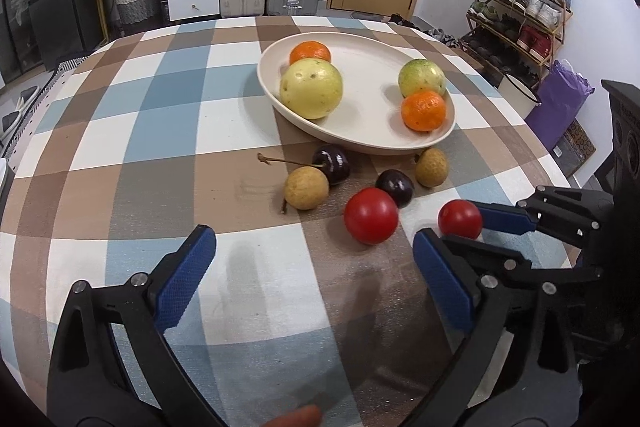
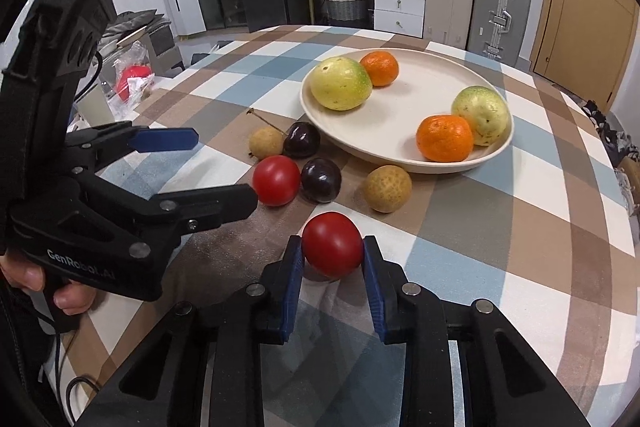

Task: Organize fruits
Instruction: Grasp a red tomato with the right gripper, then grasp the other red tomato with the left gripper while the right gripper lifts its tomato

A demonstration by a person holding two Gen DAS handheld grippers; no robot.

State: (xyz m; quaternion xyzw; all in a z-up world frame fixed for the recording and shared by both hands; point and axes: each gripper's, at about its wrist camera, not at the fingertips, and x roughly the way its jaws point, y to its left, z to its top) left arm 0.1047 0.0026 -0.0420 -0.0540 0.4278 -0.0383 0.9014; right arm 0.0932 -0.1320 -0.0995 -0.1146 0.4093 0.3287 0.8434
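Squeezing a red tomato, the right tongs are sitting just near the plate ahead, while the left tongs are hanging open, holding nothing.

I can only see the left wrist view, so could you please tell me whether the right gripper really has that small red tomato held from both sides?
Observer: Yes. In the right wrist view the right gripper is shut on the small red tomato, pressing it from both sides.
Operator: Thank you. How close is my left gripper to the other red tomato?
Observer: The left gripper stands open, and its nearer finger ends right beside the other red tomato; I cannot tell if they touch.
Operator: Is anything beside the table that I cannot see?
Observer: Beyond the table edge behind the left gripper lies a clear plastic bag with something red inside.
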